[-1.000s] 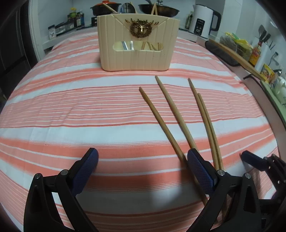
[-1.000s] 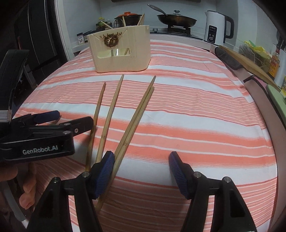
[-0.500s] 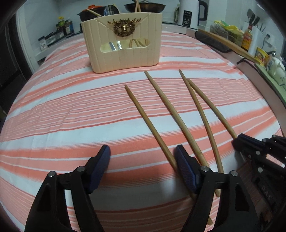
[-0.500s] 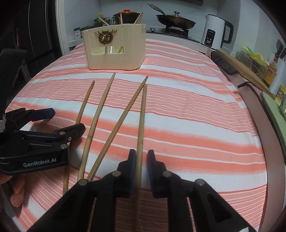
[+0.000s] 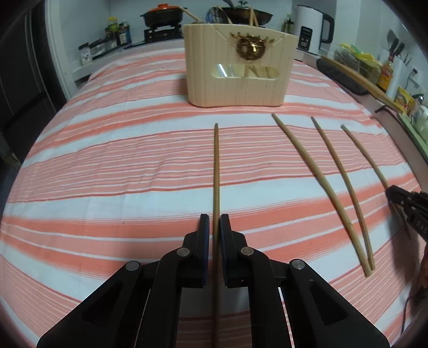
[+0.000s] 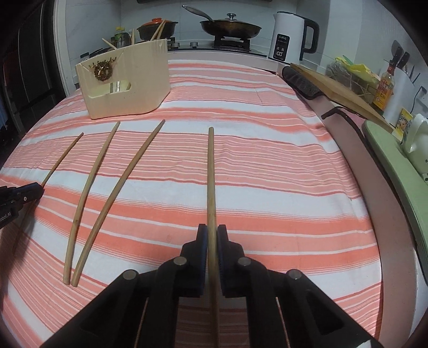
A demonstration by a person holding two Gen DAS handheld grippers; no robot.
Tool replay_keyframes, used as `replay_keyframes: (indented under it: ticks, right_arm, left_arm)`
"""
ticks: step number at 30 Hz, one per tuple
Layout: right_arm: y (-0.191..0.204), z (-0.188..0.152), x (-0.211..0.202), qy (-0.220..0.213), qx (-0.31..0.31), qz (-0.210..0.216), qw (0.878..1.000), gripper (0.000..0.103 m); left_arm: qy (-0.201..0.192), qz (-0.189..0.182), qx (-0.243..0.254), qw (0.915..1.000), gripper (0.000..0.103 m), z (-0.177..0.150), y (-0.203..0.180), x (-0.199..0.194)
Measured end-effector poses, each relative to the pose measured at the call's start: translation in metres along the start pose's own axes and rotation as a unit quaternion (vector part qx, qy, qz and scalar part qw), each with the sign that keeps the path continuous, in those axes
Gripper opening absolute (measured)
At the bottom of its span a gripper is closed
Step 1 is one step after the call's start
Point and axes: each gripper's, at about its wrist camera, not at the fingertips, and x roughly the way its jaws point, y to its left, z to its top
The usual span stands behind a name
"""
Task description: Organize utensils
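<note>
Several wooden chopsticks lie on a striped cloth. My left gripper (image 5: pixel 214 227) is shut on the leftmost chopstick (image 5: pixel 216 166), which points toward the cream utensil holder (image 5: pixel 238 69). My right gripper (image 6: pixel 211 235) is shut on the rightmost chopstick (image 6: pixel 211 171). Two loose chopsticks (image 6: pixel 107 187) lie between the grippers; they show in the left wrist view (image 5: pixel 331 184) too. The holder (image 6: pixel 125 83) stands at the far side and has utensils inside. The right gripper's tip (image 5: pixel 406 203) shows at the left view's right edge; the left gripper's tip (image 6: pixel 21 196) shows at the right view's left edge.
The orange-and-white striped cloth (image 5: pixel 107 160) covers the table. Behind it are a stove with a pan (image 6: pixel 230 26), a red-lidded pot (image 5: pixel 163 16) and a white kettle (image 6: pixel 291 34). A wooden board (image 6: pixel 337 88), bottles and packets line the right counter.
My left gripper shifted right and closed on the leftmost chopstick. My right gripper closed on the rightmost chopstick about half a second ago and has swung it away from the others.
</note>
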Motion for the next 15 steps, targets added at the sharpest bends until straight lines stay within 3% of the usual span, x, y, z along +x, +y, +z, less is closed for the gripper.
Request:
replay_keyframes:
  ticks: [5,6,7,9,11,15]
  right_arm:
    - [-0.001,0.001,0.002,-0.005,0.008,0.001,1.000,0.016]
    - [-0.001,0.001,0.002,-0.006,0.008,0.000,1.000,0.018]
    - [0.000,0.001,0.002,-0.006,0.007,-0.001,1.000,0.018]
    - [0.000,0.000,0.002,-0.007,0.004,-0.003,1.000,0.019]
    - [0.000,0.001,0.002,-0.008,0.003,-0.005,1.000,0.019]
    - [0.001,0.001,0.003,-0.009,0.001,-0.008,1.000,0.019]
  left_arm:
    - [-0.001,0.002,-0.012,0.9999,0.019,0.003,0.017,0.004]
    - [-0.001,0.007,-0.014,0.9999,0.032,0.003,0.018,0.004]
    - [-0.001,0.010,-0.016,0.9998,0.052,0.004,0.020,0.005]
    - [0.000,0.012,-0.022,0.9997,0.072,0.003,0.022,0.008]
    - [-0.002,0.017,-0.015,0.9997,0.075,0.002,0.022,0.010]
    - [0.002,0.029,-0.014,0.9995,0.094,0.002,0.023,0.014]
